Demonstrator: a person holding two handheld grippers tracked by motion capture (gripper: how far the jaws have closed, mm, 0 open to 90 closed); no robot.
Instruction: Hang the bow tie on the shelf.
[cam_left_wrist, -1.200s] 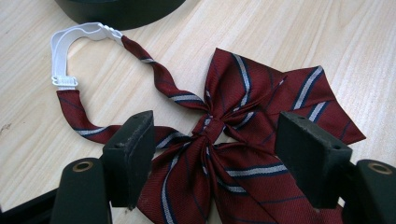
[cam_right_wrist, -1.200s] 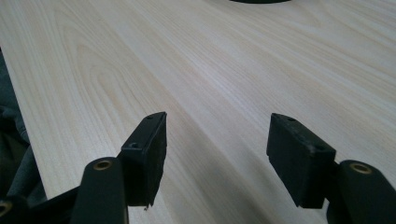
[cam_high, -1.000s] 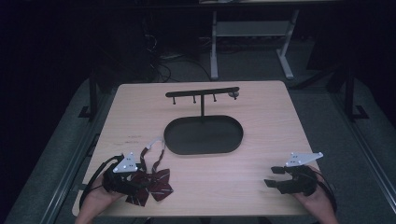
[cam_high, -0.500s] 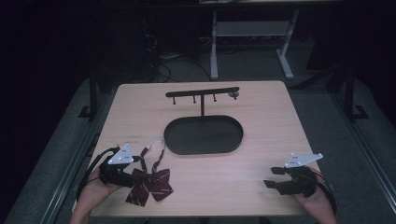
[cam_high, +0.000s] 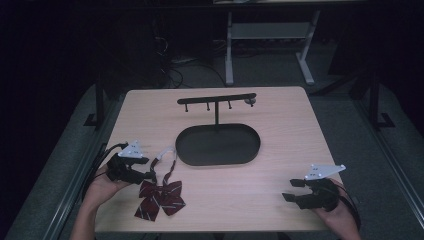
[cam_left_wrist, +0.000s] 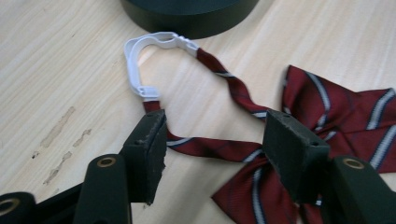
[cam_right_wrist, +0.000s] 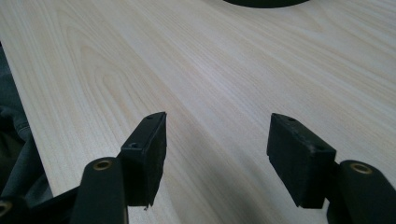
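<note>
A dark red striped bow tie (cam_high: 161, 197) lies on the wooden table near its front left. Its strap (cam_left_wrist: 210, 147) loops away to a white plastic clasp (cam_left_wrist: 140, 60). My left gripper (cam_high: 146, 175) hangs low over the strap, just left of the bow (cam_left_wrist: 336, 107). The left gripper's (cam_left_wrist: 217, 135) jaws have just been closing; the strap runs between them, but the pads do not press on it. My right gripper (cam_high: 291, 189) rests open at the front right, and nothing but bare wood lies in front of this right gripper (cam_right_wrist: 217, 140).
A black stand with an oval tray base (cam_high: 217, 145) and a hook bar (cam_high: 215, 99) occupies the table's middle. Its base edge (cam_left_wrist: 187, 14) lies just beyond the clasp. Dark floor, a table leg frame and cables lie beyond the far edge.
My left gripper has moved away from the person and slightly left, off the bow and over its strap, and its jaws have narrowed. The right gripper has kept still.
</note>
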